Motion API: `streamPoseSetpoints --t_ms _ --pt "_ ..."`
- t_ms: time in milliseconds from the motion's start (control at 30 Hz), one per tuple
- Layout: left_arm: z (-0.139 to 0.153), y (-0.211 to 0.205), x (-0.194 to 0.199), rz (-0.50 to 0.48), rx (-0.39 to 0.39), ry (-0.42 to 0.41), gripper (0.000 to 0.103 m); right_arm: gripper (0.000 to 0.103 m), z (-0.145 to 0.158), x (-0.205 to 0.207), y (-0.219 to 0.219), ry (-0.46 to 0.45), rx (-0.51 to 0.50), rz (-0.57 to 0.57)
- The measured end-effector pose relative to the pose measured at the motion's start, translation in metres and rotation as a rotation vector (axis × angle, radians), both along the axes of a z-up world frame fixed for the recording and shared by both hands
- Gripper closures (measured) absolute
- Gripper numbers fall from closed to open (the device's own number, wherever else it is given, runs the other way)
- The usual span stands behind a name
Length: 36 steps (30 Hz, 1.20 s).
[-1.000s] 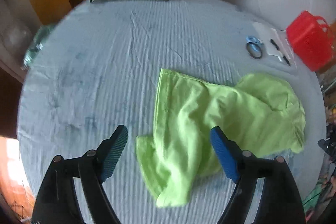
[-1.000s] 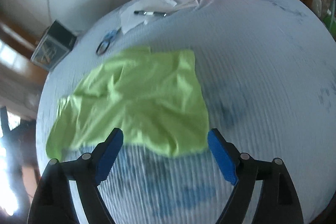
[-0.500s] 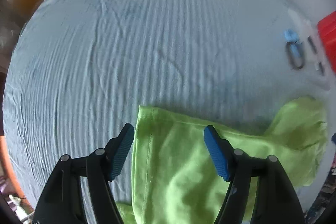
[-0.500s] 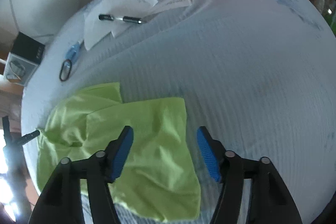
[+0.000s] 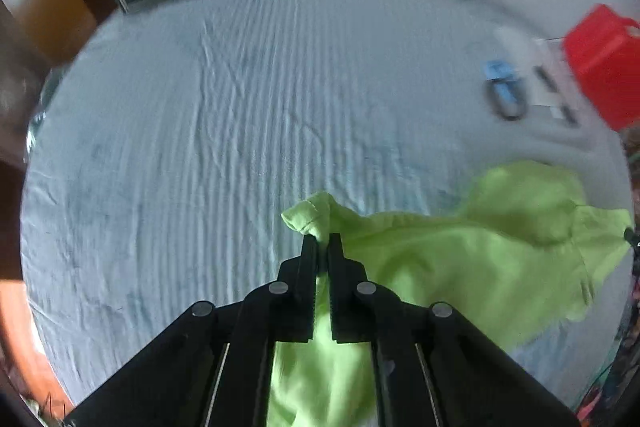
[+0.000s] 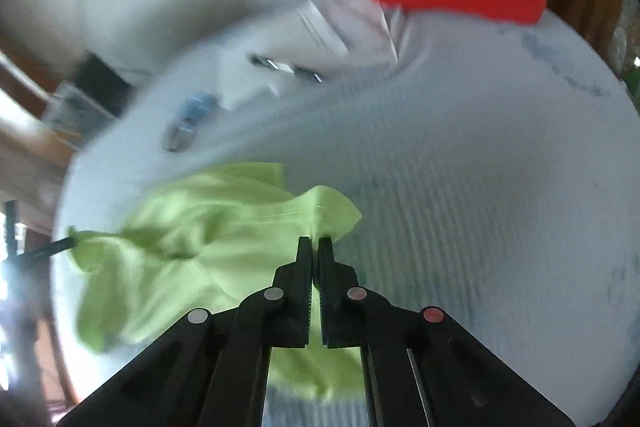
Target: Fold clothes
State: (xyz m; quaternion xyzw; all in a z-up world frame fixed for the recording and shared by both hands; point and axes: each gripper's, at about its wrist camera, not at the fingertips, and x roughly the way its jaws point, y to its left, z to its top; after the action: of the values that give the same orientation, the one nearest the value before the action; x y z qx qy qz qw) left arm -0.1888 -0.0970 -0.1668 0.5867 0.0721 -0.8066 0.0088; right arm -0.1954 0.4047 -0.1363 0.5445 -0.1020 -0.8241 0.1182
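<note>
Shirt (image 5: 460,259) corners sit pinched in left tongs (image 5: 321,241) and right tongs (image 6: 315,245).

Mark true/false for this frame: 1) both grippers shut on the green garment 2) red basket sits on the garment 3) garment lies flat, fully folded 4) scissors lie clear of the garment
1) True: left gripper and right gripper each pinch the green garment.
2) False: the red basket stands apart, at the far edge.
3) False: it is bunched and stretched between the grippers.
4) True: the scissors lie beyond it.
</note>
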Motion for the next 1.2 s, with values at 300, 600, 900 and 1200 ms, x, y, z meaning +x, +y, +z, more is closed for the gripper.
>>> streamPoseSetpoints --t_ms 300,600,900,1200 --pt "0.053 0.008 0.13 -0.021 0.006 0.101 0.098 0.1 0.05 0.141 0.062 0.067 -0.144 0.052" --pt "-0.007 0.033 0.257 -0.001 -0.052 -0.077 0.098 0.1 0.003 0.233 0.082 -0.141 -0.12 0.205" --pt "-0.027 0.014 0.258 0.121 0.085 -0.16 0.089 0.08 -0.008 0.234 0.102 -0.161 -0.05 0.154" --pt "0.011 -0.031 0.16 0.19 0.025 -0.009 0.03 0.044 0.014 0.141 0.056 -0.064 -0.058 0.112"
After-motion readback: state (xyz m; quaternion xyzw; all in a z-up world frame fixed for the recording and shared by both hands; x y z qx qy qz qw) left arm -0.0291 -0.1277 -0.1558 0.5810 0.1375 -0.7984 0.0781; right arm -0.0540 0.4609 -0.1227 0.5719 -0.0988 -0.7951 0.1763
